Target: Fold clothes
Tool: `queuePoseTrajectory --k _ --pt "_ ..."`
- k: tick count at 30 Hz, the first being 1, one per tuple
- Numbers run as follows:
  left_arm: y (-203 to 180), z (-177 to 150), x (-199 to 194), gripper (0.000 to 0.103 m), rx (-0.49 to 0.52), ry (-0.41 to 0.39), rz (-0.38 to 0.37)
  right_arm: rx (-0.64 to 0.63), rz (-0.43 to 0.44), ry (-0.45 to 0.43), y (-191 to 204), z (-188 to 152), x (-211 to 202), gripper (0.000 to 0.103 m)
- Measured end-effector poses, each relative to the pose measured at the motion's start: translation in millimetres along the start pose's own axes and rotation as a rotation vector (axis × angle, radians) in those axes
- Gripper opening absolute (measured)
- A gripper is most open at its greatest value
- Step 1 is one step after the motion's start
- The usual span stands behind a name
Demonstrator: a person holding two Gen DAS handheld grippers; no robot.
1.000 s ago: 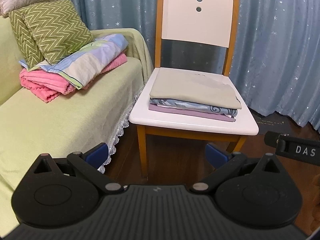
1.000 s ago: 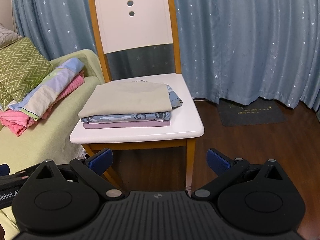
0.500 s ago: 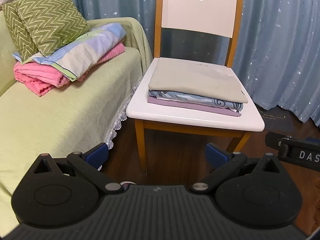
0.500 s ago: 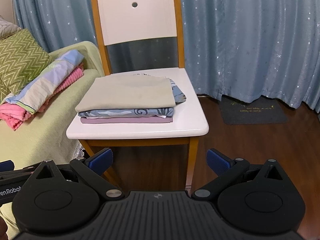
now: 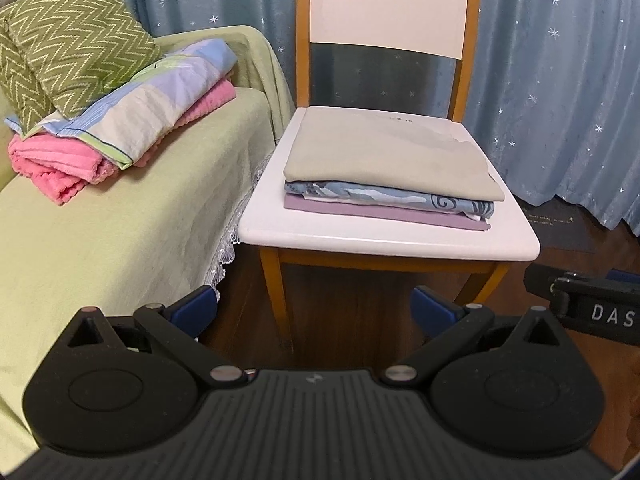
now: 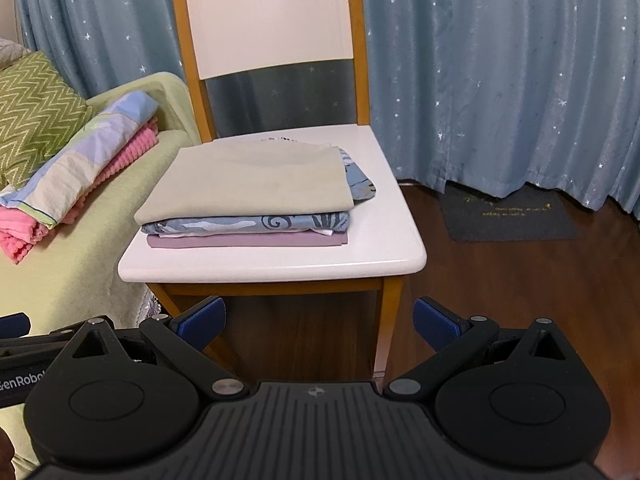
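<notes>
Three folded clothes lie stacked on the white chair seat (image 5: 384, 238) (image 6: 392, 248): a beige piece (image 5: 388, 156) (image 6: 248, 184) on top, a blue patterned one (image 5: 400, 198) (image 6: 248, 224) under it, a lilac one (image 5: 380, 213) (image 6: 244, 240) at the bottom. My left gripper (image 5: 314, 310) is open and empty, low in front of the chair. My right gripper (image 6: 318, 322) is likewise open with nothing between its blue pads, just short of the seat's front edge. Each gripper's body shows at the edge of the other's view.
A green-covered sofa (image 5: 100, 248) stands left of the chair, carrying a pink blanket (image 5: 52, 160), a pastel folded sheet (image 5: 152, 104) and a zigzag cushion (image 5: 76, 44). Blue starred curtains (image 6: 500, 72) hang behind. A dark mat (image 6: 508, 216) lies on the wooden floor to the right.
Both grippers have moved closer to the chair, so the seat and stack look larger and the chair back's top has left the views. Both stay open.
</notes>
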State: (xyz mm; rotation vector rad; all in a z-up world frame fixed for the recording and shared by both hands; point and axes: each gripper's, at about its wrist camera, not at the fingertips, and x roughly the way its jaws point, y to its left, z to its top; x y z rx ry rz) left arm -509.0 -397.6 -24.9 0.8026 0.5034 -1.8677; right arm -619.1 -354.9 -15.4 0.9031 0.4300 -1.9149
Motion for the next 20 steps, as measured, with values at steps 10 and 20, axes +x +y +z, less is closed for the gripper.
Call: queuePoseTrajectory --k 10,20 --pt "-7 17 29 0.102 0.039 -0.004 0.001 0.001 -0.018 0.006 -1 11 24 0.103" --pt "-18 35 62 0.102 0.067 -0.013 -0.017 0.026 -0.049 0.011 -11 20 49 0.103"
